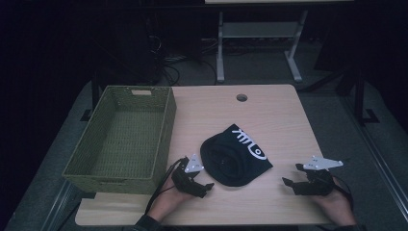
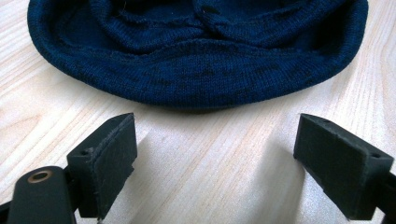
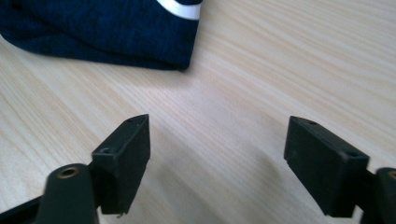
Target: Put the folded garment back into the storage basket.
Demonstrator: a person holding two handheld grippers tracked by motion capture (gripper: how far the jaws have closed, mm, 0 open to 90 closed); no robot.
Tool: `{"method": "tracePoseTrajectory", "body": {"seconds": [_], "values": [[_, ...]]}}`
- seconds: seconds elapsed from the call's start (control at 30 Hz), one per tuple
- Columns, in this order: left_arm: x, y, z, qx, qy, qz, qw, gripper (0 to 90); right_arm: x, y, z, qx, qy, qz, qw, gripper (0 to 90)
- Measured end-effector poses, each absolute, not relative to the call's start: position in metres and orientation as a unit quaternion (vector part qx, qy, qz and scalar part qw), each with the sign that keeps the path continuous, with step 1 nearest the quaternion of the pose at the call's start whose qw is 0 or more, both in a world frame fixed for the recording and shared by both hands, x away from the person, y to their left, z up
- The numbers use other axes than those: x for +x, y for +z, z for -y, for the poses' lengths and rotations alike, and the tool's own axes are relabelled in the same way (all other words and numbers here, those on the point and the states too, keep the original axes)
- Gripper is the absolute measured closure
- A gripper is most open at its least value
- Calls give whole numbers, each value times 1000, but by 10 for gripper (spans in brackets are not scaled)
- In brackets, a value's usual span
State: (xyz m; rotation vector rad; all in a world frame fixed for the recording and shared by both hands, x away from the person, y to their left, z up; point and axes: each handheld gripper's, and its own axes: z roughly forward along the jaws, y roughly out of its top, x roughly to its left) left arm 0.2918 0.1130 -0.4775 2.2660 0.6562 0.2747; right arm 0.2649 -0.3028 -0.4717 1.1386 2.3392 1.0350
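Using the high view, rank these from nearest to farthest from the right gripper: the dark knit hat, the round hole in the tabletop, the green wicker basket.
From the right gripper:
1. Dark knit hat, just to its left at mid-table.
2. Round hole, near the table's far edge, up and to the left.
3. Green wicker basket, across the table at the left edge.

Pale wood-grain worktop. Olive-green woven basket at left. Dark navy knit hat at centre, near black in the dim high view, with a white line motif, perhaps a fish. Black left hand-held gripper and right hand-held gripper, grey top plates.
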Motion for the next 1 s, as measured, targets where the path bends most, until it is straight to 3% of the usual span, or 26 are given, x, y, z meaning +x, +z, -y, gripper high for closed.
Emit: {"method": "tracePoseTrajectory", "body": {"seconds": [0.23,1.0], "values": [[293,-472,-110,896,110,-252,350,134,266,-480,301,409,351,-826,167,143],[324,-432,-77,916,76,-241,313,159,266,-482,300,410,359,-823,159,130]]}}
